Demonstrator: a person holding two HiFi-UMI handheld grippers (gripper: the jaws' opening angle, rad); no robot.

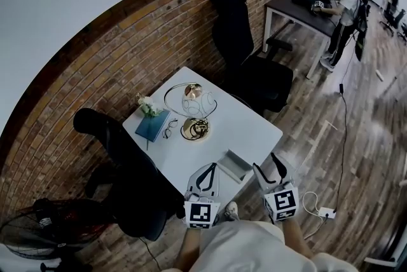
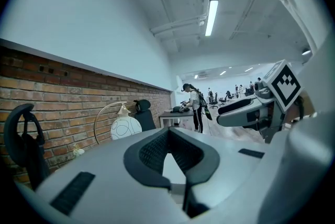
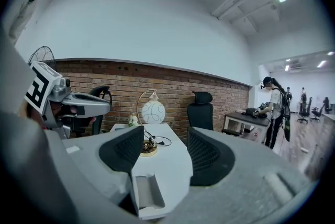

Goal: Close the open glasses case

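Note:
The open glasses case is grey and lies near the front edge of the white table, lid up. My left gripper hovers just left of it, jaws open and empty. My right gripper is held off the table's front right corner, also open and empty. In the right gripper view the case shows low between the spread pads, hollow side up. The left gripper view looks across the table past its own gripper and shows no case.
On the table stand a hoop lamp, a blue book, spectacles and small flowers. Black chairs flank it by the brick wall. A fan, a floor power strip and a distant person are around.

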